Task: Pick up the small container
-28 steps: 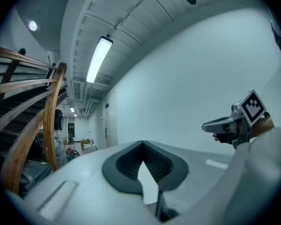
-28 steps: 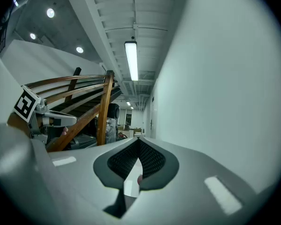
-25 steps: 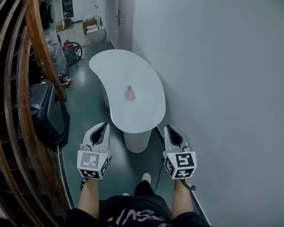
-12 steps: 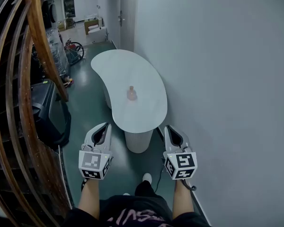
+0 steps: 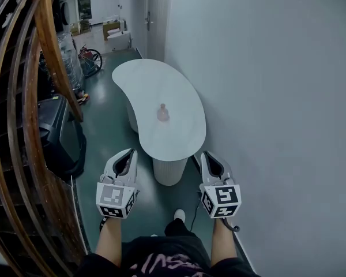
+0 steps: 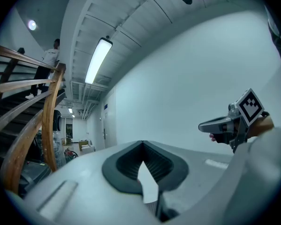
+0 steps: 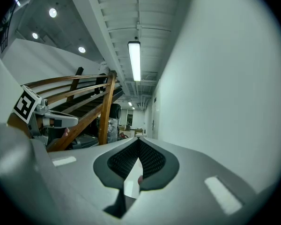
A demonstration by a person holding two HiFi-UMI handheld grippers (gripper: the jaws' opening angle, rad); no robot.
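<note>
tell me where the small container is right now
In the head view the small container stands near the middle of the white curved table, in the upper centre of the picture, with the wall to its right.

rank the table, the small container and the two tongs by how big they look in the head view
1. table, largest
2. left tongs and right tongs: alike, and nearer the camera, so inflated
3. small container, smallest, though farther off

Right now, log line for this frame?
phase: pre-grasp | left claw: shut, empty | right claw: shut, empty | small container: upright on table, untouched
</note>
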